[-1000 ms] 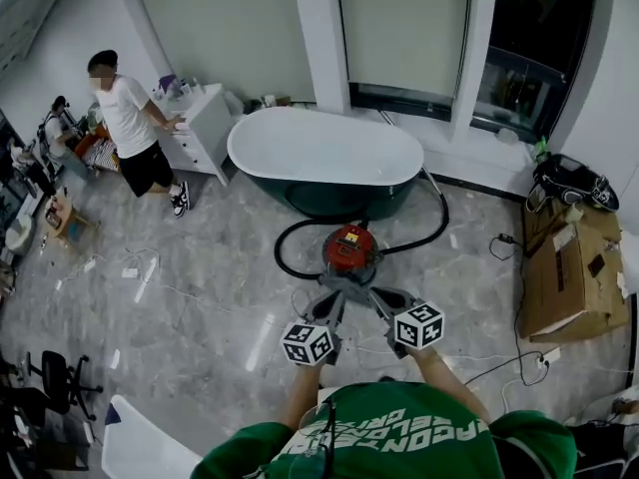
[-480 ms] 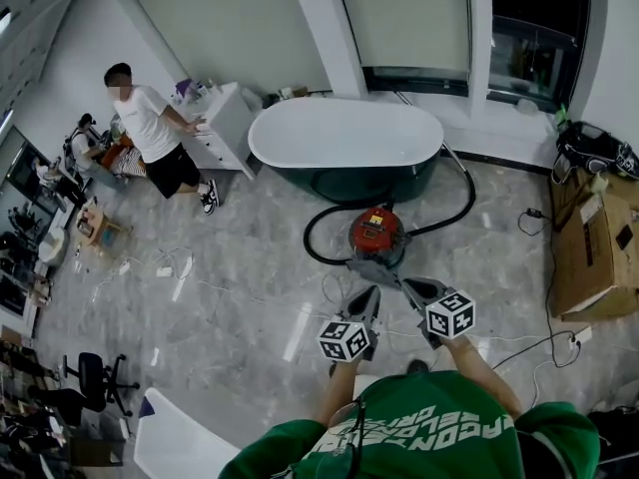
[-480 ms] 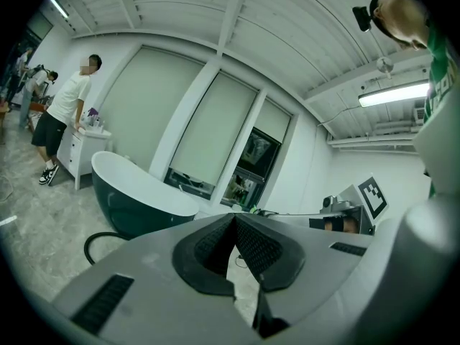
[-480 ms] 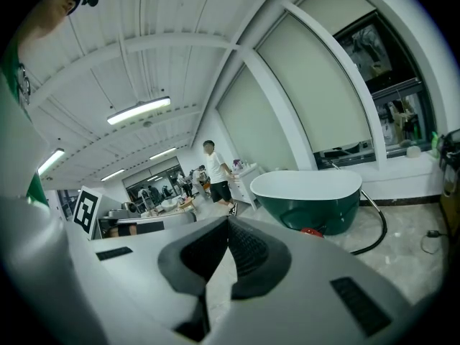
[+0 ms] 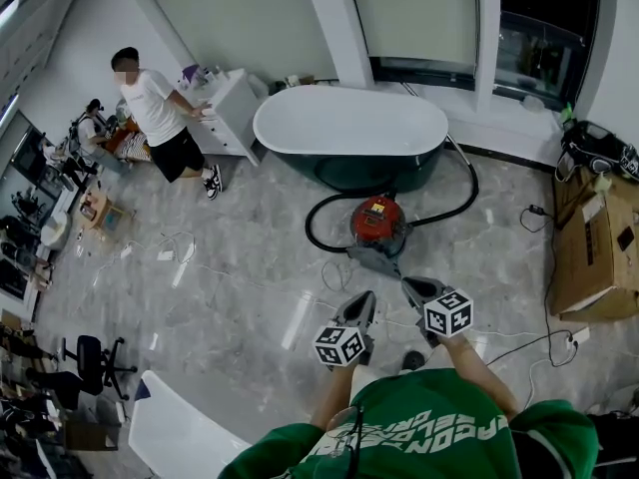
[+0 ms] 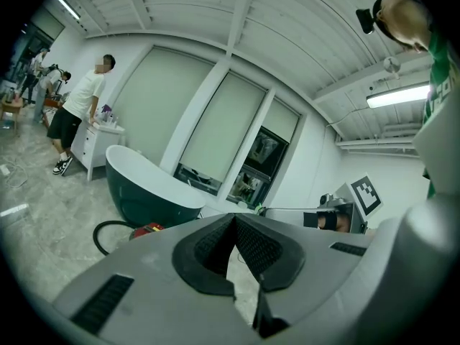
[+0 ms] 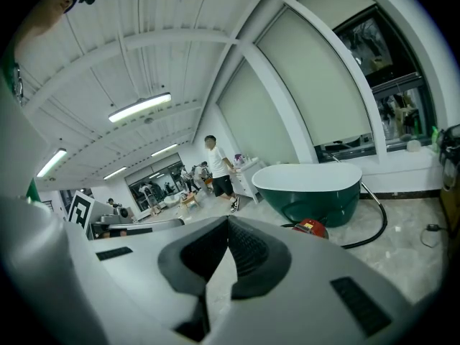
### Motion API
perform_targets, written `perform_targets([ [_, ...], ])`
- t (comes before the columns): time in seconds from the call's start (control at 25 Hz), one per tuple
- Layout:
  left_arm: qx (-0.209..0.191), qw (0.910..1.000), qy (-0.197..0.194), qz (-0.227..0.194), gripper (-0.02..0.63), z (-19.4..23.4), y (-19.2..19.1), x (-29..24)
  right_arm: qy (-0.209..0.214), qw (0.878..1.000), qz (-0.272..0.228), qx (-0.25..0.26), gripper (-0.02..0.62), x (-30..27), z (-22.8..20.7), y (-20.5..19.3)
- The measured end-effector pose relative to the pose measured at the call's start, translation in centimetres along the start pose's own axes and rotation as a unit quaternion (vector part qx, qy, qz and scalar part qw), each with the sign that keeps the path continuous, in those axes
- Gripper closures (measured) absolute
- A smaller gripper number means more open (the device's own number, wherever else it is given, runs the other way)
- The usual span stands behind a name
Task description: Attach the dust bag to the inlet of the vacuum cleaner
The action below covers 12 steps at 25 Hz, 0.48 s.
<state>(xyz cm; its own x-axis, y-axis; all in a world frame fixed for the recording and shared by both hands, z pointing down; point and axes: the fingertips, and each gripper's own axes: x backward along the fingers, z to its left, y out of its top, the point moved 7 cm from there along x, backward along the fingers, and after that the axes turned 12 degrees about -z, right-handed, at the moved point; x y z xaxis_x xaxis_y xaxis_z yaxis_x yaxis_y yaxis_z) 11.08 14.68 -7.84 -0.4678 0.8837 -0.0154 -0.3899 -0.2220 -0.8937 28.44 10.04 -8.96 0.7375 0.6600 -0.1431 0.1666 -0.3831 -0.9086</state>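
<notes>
Even light falls from ceiling strip lights (image 7: 140, 107), glare streaks the floor (image 5: 295, 317), fisheye edges bend and darken.

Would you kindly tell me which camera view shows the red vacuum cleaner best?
The head view: the vacuum cleaner appears whole, from above. The left gripper view shows only a red sliver behind the gripper body; the right gripper view, a small part.
</notes>
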Motion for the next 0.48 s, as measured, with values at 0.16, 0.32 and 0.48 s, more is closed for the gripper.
perform_targets([
  [0.16, 0.000, 1.0000, 0.005, -0.002, 0.603, 0.6, 0.4, 0.8, 0.000, 1.000, -0.003, -0.003, 0.588, -0.1, 0.4, -0.1],
  [0.32, 0.000, 1.0000, 0.008, 0.000, 0.603, 1.0, 0.3, 1.3, -0.006, 1.000, -0.001, -0.008, 0.586, -0.1, 0.5, -0.8],
  [0.48, -0.001, 1.0000, 0.004, 0.006, 0.603, 0.9, 0.2, 1.3, -0.010, 1.000, 0.002, -0.010, 0.588, -0.1, 0.5, -1.0],
])
